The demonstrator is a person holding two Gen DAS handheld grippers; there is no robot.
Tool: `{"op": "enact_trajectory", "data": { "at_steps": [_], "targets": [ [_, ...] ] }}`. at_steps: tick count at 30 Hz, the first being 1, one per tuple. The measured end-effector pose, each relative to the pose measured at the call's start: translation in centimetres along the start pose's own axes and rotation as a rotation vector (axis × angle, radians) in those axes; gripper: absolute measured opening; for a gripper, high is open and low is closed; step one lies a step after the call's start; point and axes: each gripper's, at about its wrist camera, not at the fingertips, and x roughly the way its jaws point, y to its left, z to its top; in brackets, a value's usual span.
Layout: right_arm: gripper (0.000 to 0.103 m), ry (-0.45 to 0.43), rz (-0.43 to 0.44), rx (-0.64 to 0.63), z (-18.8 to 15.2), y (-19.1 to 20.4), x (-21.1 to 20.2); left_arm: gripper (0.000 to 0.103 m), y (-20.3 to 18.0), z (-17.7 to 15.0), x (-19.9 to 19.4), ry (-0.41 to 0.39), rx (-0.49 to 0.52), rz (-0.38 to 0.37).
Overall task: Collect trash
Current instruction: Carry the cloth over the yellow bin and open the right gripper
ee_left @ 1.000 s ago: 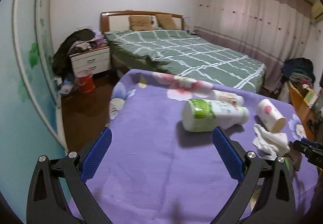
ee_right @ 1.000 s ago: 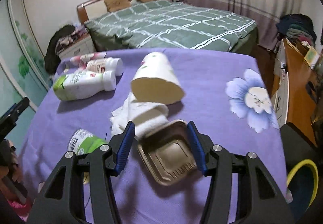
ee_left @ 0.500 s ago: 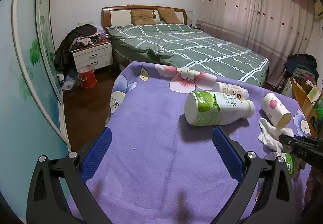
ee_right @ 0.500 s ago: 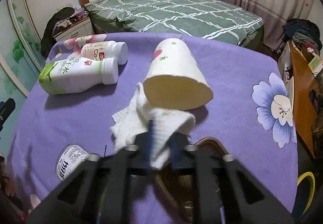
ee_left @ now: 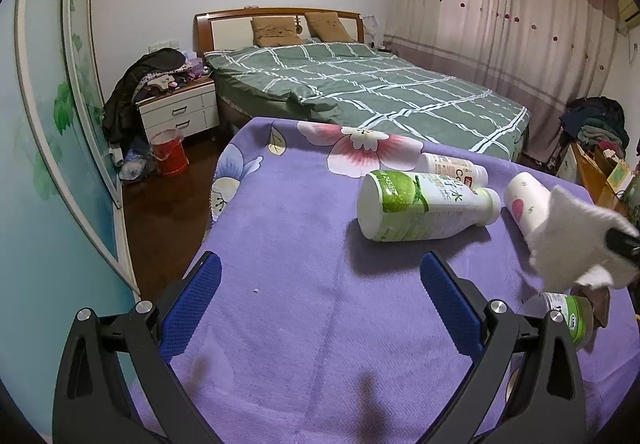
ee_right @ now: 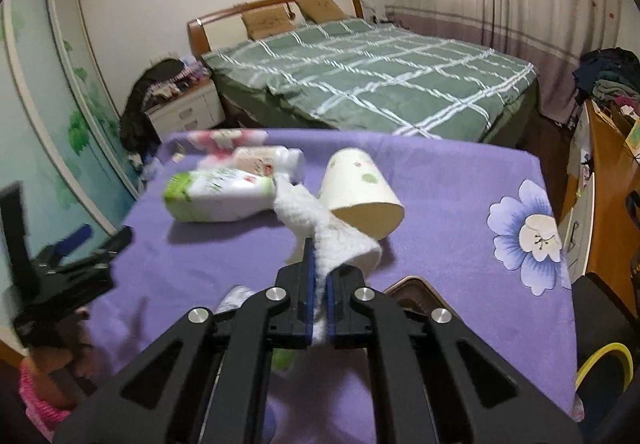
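Note:
My right gripper [ee_right: 319,276] is shut on a crumpled white tissue [ee_right: 320,228], which hangs lifted off the purple cloth; the same tissue [ee_left: 572,240] shows at the right edge of the left wrist view. Behind it lie a tipped paper cup [ee_right: 360,199], a green-labelled white bottle [ee_right: 220,195] and a smaller white bottle [ee_right: 268,159]. A brown tray [ee_right: 416,294] and a small green-labelled can [ee_left: 568,318] lie under the right gripper. My left gripper [ee_left: 316,304] stands open over bare purple cloth, nothing between its fingers, left of the green-labelled bottle [ee_left: 420,203].
The trash lies on a table under a purple flowered cloth [ee_left: 280,244]. Beyond it stands a green checked bed [ee_left: 360,91], with a nightstand [ee_left: 176,115] and red bucket [ee_left: 168,157] at left. A wooden desk [ee_right: 604,211] and a yellow-rimmed bin [ee_right: 604,368] are at right.
The right gripper's jaws closed on the tissue and lifted it off the cloth, away from the brown tray. The left gripper stayed open and barely moved.

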Motion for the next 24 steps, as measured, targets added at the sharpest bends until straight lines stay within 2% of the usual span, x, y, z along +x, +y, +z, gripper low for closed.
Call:
{"op": "enact_trajectory", "data": {
  "at_steps": [5, 10, 14, 19, 24],
  "targets": [
    [0.005, -0.081, 0.011, 0.001, -0.1, -0.1, -4.4, 0.098, -0.3, -0.1, 0.0, 0.001, 0.008, -0.004],
    [0.005, -0.144, -0.043, 0.022, -1.0, -1.9, -8.3, 0.098, -0.4, -0.1, -0.1, 0.001, 0.014, -0.008],
    [0.005, -0.180, -0.156, 0.079, -2.8, -5.5, -11.0, 0.098, -0.4, -0.1, -0.3, 0.001, 0.012, -0.012],
    [0.005, -0.191, -0.352, 0.200, -6.0, -12.0, -14.4, 0.098, -0.6, -0.1, -0.4, 0.002, 0.017, -0.017],
    [0.006, -0.130, -0.552, 0.313, -10.1, -18.7, -16.8, 0.098, -0.9, -0.2, -0.6, 0.003, 0.026, -0.023]
  ]
}}
